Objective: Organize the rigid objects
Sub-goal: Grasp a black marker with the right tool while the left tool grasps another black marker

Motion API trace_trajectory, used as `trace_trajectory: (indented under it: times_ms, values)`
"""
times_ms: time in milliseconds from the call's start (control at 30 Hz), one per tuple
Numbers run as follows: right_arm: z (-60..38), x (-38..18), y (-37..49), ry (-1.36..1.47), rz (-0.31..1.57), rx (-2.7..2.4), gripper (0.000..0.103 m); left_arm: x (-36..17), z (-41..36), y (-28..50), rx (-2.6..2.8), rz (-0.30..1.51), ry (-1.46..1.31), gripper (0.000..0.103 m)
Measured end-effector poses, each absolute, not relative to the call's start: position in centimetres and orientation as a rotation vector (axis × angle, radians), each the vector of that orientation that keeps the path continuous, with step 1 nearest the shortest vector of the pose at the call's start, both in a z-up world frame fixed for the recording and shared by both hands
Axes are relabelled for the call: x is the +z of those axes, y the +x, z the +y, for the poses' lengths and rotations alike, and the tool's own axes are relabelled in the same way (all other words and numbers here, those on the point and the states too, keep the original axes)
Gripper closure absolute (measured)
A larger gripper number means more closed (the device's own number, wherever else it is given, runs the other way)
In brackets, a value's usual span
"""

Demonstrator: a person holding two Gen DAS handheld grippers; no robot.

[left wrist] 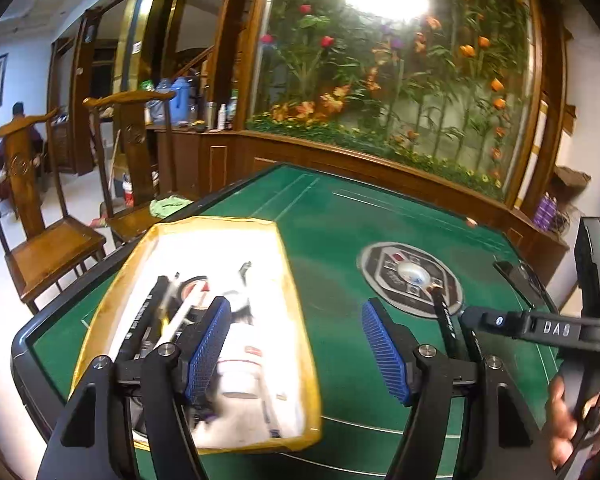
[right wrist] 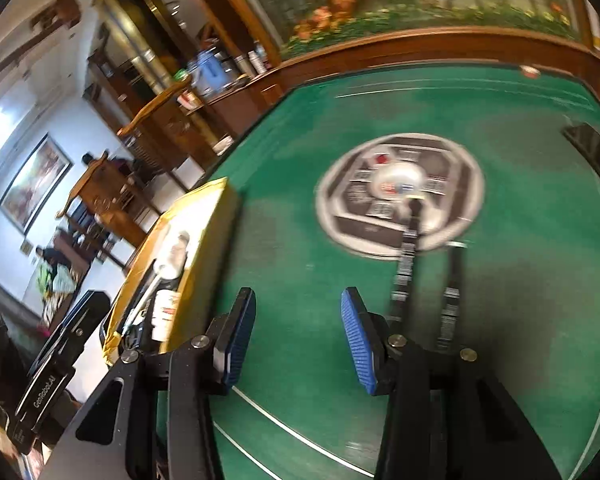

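Observation:
A yellow-rimmed box [left wrist: 292,276] with a white inside lies on the green table's left side, holding pens, a tape roll and a white bottle [left wrist: 240,364]. My left gripper [left wrist: 296,344] is open and empty, its left finger over the box, its right finger over bare felt. Two black pens [left wrist: 446,320] lie on the felt by the round centre panel [left wrist: 384,276]. In the right wrist view the box [right wrist: 208,232] is at left and the two pens [right wrist: 428,276] lie just right of my open, empty right gripper [right wrist: 298,332].
The green table [left wrist: 332,224] has a raised black rim. A dark phone-like slab [right wrist: 596,152] lies at its right edge. Wooden chairs [left wrist: 44,236] stand to the left. A wood-framed flower panel [left wrist: 380,80] runs behind the table.

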State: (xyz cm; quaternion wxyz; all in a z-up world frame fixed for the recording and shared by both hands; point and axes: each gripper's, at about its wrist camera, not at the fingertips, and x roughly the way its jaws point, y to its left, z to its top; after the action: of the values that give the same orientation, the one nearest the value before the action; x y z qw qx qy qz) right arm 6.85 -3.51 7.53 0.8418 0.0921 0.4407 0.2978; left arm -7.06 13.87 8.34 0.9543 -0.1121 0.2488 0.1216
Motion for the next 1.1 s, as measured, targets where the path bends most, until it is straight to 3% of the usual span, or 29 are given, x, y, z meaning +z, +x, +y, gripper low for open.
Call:
trace_trajectory:
  times_ms: [300, 633, 933, 967, 1000, 1100]
  values:
    - [-10.5, 7.0, 8.6, 0.305, 0.931, 0.479, 0.060, 7.3, 8.8, -5.0, 0.117, 0.578, -0.159, 0.031]
    - [-10.8, 5.5, 9.3, 0.284, 1.001, 0.429, 0.060, 4.2, 5.0, -2.6, -0.026, 0.711, -0.165, 0.031]
    - [-7.4, 3.8, 8.6, 0.053, 1.068, 0.412, 0.064, 3.6, 5.3, -2.4, -0.035, 0.726, -0.172, 0.031]
    - [-7.2, 3.5, 8.6, 0.029, 1.074, 0.401, 0.070, 3.6, 5.3, -2.4, -0.035, 0.728, -0.173, 0.031]
    - [-6.9, 3.1, 8.6, 0.009, 1.087, 0.395, 0.084, 3.6, 5.4, -2.3, -0.037, 0.732, -0.175, 0.031]
    - [-7.1, 2.3, 8.6, -0.008, 1.095, 0.378, 0.089, 3.8, 5.2, -1.8, -0.052, 0.743, -0.172, 0.031]
